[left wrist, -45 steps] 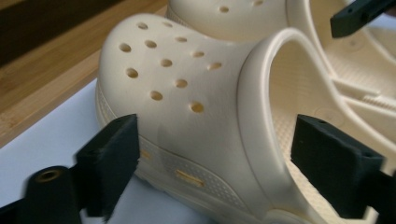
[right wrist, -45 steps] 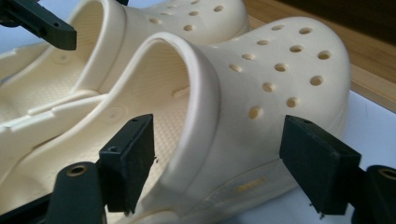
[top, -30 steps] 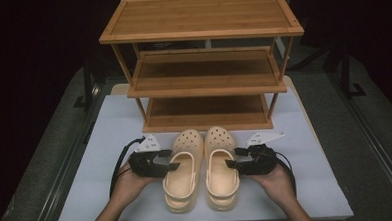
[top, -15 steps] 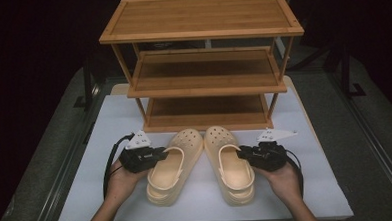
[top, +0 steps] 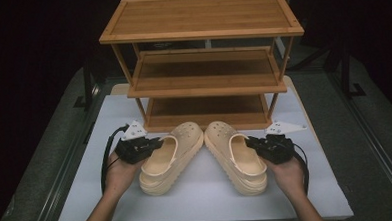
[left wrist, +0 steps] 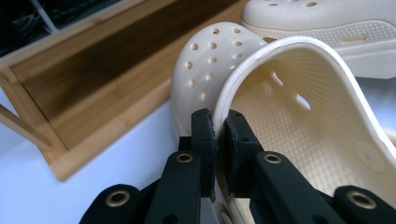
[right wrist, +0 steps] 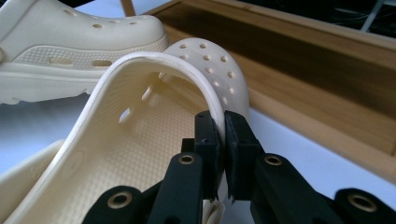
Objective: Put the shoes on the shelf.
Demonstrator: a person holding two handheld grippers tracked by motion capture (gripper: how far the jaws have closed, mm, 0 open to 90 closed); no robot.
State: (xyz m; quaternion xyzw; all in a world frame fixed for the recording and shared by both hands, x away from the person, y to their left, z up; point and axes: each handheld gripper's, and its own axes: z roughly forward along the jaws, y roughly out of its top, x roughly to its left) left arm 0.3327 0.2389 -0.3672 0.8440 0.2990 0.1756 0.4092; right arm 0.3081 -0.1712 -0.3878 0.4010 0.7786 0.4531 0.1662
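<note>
Two cream foam clogs lie on the white table in front of the shelf, toes close together and heels fanned apart. My left gripper (top: 158, 142) is shut on the outer rim of the left clog (top: 178, 144); its jaws have just been closing, and the rim (left wrist: 223, 100) is pinched between the pads. My right gripper (top: 249, 142) is shut on the outer rim of the right clog (top: 231, 154), jaws also just closed, with the thin wall (right wrist: 215, 100) between the pads. Each gripper view also shows the other clog (left wrist: 327, 28) (right wrist: 79, 37) farther off.
A three-tier bamboo shelf (top: 204, 65) stands just beyond the clogs' toes, its bottom tier (left wrist: 93, 79) (right wrist: 317, 79) open and close by. The white tabletop (top: 203, 200) runs to its front edge near the person's forearms. Dark floor and rails flank the table.
Both grippers have closed onto the clogs' outer rims. The clogs, parallel before, have moved toward the shelf with their heels swung outward. Both hands have shifted outward and up a little.
</note>
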